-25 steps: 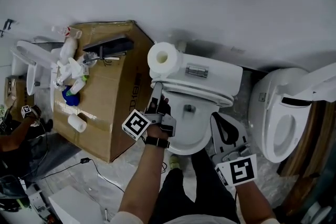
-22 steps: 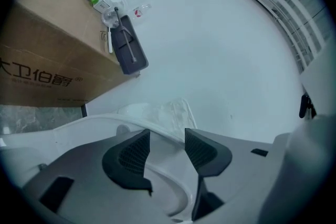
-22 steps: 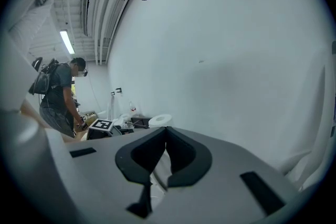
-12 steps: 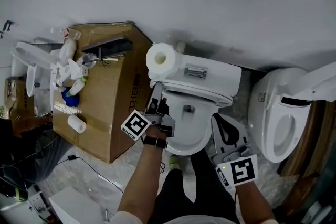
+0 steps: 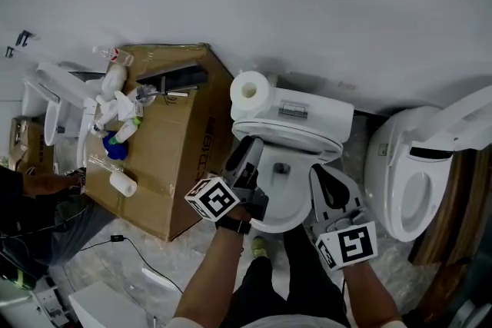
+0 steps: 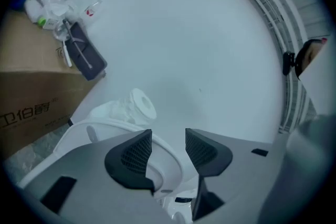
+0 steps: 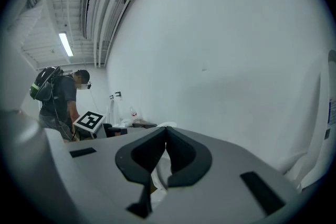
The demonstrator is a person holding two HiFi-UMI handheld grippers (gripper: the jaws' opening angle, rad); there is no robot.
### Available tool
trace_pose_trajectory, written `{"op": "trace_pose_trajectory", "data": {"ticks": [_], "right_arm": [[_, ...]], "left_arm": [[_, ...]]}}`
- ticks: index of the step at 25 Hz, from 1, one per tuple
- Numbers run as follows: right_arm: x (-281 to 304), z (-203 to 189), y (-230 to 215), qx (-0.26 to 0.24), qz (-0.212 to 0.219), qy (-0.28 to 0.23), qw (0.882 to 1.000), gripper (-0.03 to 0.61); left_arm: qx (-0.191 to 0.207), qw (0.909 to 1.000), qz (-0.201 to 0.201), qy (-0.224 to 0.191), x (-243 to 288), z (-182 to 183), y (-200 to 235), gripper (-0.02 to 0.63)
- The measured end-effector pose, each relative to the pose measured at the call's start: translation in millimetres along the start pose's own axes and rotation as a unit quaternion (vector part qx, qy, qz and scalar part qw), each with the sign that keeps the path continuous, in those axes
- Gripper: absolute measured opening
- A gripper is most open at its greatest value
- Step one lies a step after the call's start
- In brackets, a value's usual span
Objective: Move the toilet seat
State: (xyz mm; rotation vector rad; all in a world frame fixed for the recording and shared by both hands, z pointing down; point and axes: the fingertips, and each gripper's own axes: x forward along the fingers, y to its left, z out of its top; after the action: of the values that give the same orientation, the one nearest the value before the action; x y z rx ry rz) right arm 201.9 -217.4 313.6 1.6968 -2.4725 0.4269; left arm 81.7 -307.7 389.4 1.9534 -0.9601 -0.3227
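Head view, and the white wall (image 5: 269, 4) fills the whole top of the shot behind the toilet (image 5: 286, 205). The toilet sits dead centre, tank (image 5: 323, 115) against that wall and bowl open toward the person. Left of the toilet stands a big cardboard box (image 5: 177, 150), its corner right beside the tank. To the right of the toilet is a second toilet (image 5: 407, 180), lid up.

Now the toilet seat (image 5: 288, 136): it's up, tipped back against the front of the tank, clear of the bowl.

Over the toilet's left rim is the left gripper (image 5: 250, 148), just below the raised seat. The left gripper view shows this gripper (image 6: 168, 149) with jaws wide apart, and they've just been opening. There's nothing clamped, only the toilet's white rim showing through the gap.

The right gripper (image 5: 321, 174) hangs at the toilet's right rim. The right gripper view shows it (image 7: 166, 132) with jaw tips pressed together, holding nothing.

A toilet roll (image 5: 250, 92) stands on the left end of the toilet's tank. A cluster of bottles (image 5: 119, 107) lies on the box top, well left of the toilet.
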Motion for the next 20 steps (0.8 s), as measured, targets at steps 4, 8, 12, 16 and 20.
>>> {"op": "trace_pose_trajectory", "data": {"ticks": [4,8,12,16,20], "right_arm": [[-10,16,18,0.003,-0.003,-0.009,1.000,0.015],[-24,33,39,0.001,-0.010,-0.019,1.000,0.015],[-42,51,58,0.010,-0.025,-0.028,0.999,0.015],[-62,68,79,-0.010,-0.032,-0.044,0.998,0.017],[-90,80,104,-0.027,-0.040,-0.057,0.997,0.017]], "left_arm": [[0.062,0.9978,-0.014,0.020,-21,4,-43,0.146],[0.126,0.9913,-0.025,0.030,-47,9,-86,0.082],[0.195,0.9792,-0.040,0.036,-73,16,-133,0.044],[0.259,0.9631,-0.060,0.041,-102,16,-174,0.028],[0.303,0.9490,-0.073,0.044,-139,12,-204,0.010]]}}
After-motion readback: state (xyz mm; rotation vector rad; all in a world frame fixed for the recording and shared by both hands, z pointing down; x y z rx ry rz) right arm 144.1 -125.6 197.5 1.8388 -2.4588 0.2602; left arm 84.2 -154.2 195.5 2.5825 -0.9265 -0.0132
